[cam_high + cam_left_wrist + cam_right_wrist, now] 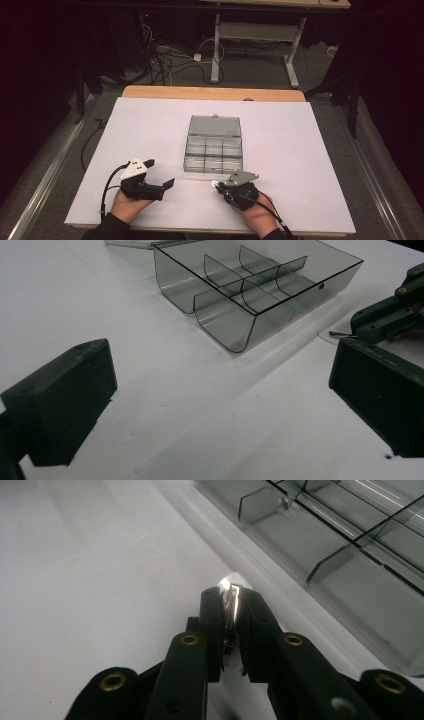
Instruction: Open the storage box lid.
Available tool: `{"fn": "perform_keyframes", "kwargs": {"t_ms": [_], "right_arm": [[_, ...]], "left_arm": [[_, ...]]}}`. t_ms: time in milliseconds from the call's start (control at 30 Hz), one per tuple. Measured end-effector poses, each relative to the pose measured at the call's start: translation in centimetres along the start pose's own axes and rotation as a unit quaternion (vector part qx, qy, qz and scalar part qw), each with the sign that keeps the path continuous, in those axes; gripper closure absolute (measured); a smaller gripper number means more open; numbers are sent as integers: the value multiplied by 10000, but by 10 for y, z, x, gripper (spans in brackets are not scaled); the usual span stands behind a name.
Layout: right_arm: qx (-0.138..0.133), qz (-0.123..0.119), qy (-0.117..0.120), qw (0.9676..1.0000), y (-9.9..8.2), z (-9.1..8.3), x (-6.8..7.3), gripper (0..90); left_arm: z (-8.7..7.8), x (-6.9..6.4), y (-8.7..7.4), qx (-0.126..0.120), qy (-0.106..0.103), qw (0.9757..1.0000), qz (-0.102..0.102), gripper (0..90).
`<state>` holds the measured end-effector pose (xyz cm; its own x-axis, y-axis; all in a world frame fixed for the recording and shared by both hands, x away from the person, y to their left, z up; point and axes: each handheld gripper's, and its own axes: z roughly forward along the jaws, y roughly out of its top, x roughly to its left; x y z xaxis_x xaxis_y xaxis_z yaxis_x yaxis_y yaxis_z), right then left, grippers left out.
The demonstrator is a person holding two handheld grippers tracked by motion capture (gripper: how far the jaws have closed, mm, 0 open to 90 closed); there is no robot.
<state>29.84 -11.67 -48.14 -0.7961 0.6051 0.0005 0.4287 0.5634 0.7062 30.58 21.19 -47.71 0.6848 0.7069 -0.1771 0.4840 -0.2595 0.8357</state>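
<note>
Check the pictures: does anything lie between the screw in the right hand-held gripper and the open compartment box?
Nothing visible does. The right hand-held gripper pinches the screw just short of the compartment box, with bare white table between them.

A white sheet [300, 165] covers the wooden table [210, 93]. Beyond the table's far edge, tangled cables [165, 62] lie on the grey floor [250, 72] beside a white-framed desk [260, 35]. Surroundings left and right of the table are dark.

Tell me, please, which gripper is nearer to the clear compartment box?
The right gripper, shut on a small screw, sits just before the compartment box at its near edge. The left gripper rests open, farther off to the box's left.
</note>
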Motion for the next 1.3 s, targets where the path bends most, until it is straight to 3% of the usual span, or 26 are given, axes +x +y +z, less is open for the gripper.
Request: {"fn": "perform_keyframes", "kwargs": {"t_ms": [300, 567, 1300], "right_arm": [[160, -30, 75, 9998, 5, 1, -2, 837], [53, -117, -12, 9999, 1, 1, 0, 843], [9, -121, 151, 9998, 0, 0, -3, 845]], "left_arm": [[1, 0, 0, -13, -17, 10000, -6, 0], [-1, -1, 0, -75, -13, 10000, -11, 0], [0, -2, 0, -124, -26, 9999, 9, 0]]}}
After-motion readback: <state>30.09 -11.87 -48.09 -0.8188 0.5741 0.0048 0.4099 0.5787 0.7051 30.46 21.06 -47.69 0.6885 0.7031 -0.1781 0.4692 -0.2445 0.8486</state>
